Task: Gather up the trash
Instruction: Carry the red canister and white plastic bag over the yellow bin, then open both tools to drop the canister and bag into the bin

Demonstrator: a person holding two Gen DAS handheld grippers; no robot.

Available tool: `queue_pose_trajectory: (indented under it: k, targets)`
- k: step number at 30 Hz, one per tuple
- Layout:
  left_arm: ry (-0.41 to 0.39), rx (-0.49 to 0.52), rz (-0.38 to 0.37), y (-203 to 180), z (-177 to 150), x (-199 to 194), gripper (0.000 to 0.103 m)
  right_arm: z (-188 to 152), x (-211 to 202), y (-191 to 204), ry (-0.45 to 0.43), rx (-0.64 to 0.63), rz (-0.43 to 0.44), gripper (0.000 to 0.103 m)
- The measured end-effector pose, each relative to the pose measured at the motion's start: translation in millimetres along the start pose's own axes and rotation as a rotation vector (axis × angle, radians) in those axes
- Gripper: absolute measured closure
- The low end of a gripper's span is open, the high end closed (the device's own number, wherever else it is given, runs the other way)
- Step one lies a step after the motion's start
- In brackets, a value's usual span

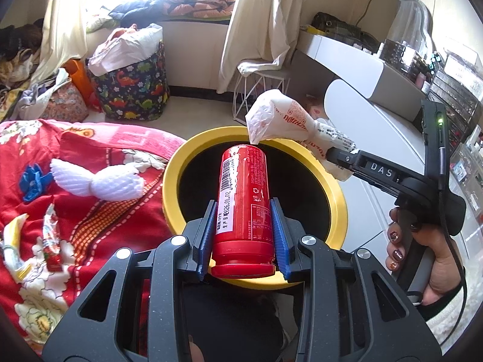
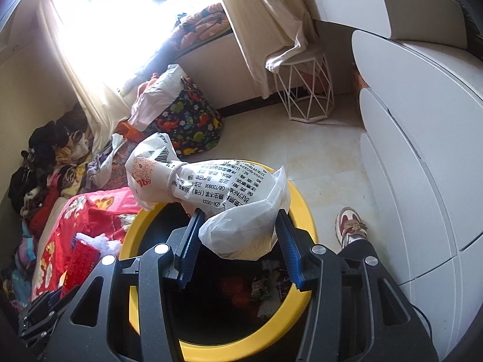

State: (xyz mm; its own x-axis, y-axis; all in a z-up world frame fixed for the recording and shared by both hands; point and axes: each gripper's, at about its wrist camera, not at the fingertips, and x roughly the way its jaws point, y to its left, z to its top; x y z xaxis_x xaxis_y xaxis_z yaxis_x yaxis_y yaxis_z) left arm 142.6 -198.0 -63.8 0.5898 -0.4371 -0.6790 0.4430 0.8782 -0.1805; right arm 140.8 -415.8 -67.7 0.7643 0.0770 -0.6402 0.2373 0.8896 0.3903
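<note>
Here, left gripper clamping red can — lengthwise, pointing forward over yellow bin, right gripper gripping white bag.

Blown-out window glare, fisheye-warped edges, sharp focus.

Red can, barcode label up, lies lengthwise above the yellow-rimmed bin. White printed plastic bag, tied at its neck, hangs over the bin's 1 o'clock rim.

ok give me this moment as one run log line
left hand-held gripper: shut on red can | right hand-held gripper: shut on white bag | both over yellow bin
</note>
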Motion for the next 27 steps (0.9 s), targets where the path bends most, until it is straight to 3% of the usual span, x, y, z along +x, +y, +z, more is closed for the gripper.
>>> queue_pose_trajectory:
  k: [27]
  targets:
    - [0.127,0.033,-0.011,-13,-4,68,0.075,-1,13,-8,0.024,0.003,-0.022,0.055]
